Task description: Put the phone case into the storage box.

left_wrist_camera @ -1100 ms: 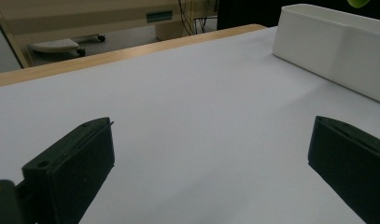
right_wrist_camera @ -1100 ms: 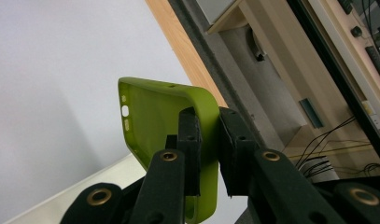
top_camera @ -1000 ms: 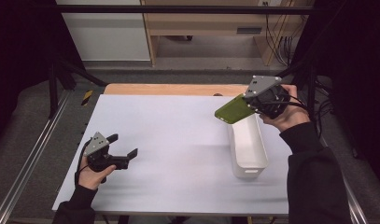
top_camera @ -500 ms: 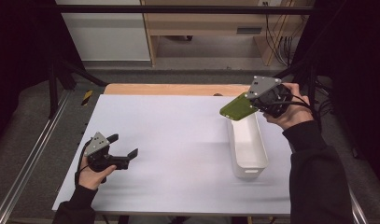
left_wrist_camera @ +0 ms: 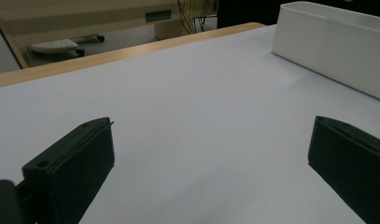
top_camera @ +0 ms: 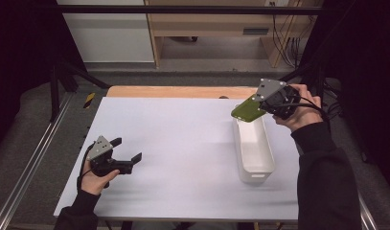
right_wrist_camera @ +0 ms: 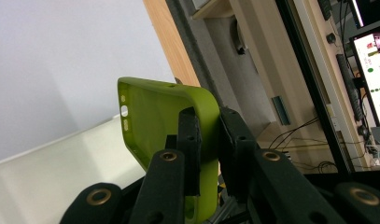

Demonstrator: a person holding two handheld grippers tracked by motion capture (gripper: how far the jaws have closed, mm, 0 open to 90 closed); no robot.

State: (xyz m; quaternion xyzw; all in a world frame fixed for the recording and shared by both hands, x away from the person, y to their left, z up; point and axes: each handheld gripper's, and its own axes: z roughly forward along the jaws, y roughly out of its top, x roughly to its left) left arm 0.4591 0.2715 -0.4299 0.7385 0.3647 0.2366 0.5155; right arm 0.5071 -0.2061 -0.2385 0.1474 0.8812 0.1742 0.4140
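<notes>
One green phone case (top_camera: 247,110) pinched in right gripper (top_camera: 265,103) jaws, left gripper (top_camera: 125,154) jaws wide, empty, one white bin (top_camera: 253,148)

Bright even overhead light, dark surroundings, slightly soft focus.

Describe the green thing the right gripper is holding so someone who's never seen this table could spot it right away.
Start at the white table and find the long white plastic bin on its right side. Above the bin's far end, the right gripper is shut on a lime-green soft phone case, pinching one side wall. It is the one bright green item, a thin open shell with small cutouts along its rim.
</notes>
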